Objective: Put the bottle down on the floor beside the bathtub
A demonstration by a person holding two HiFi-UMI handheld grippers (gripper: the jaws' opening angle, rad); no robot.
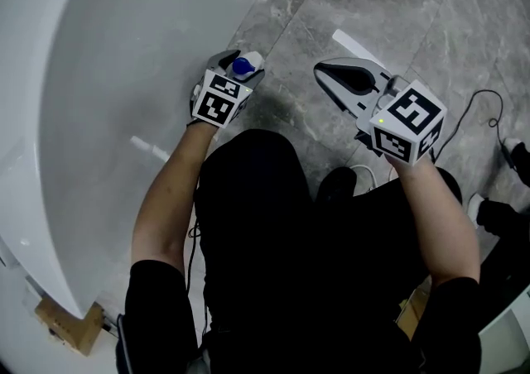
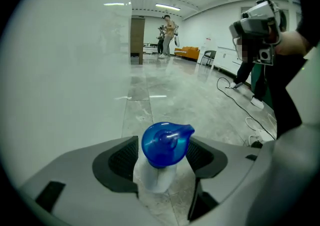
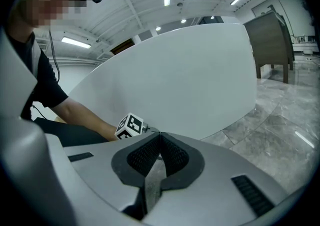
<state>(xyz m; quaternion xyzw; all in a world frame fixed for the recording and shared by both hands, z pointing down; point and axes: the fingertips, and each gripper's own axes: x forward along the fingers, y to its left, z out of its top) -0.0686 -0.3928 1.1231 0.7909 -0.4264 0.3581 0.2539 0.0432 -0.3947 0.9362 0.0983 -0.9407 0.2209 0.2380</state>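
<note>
Two padded jaws of the left gripper stand wide apart around the bottle — its blue cap rises between the pads, and its white body sits nearer the tub-side pad with a gap at the other, so nothing is pinched. The bottle stands upright on the grey stone floor, just beside the white bathtub. The right gripper hangs well apart, jaws closed together and empty. Cables trail across the floor beyond it — the person's dark-clothed legs crowd close below both grippers.
</note>
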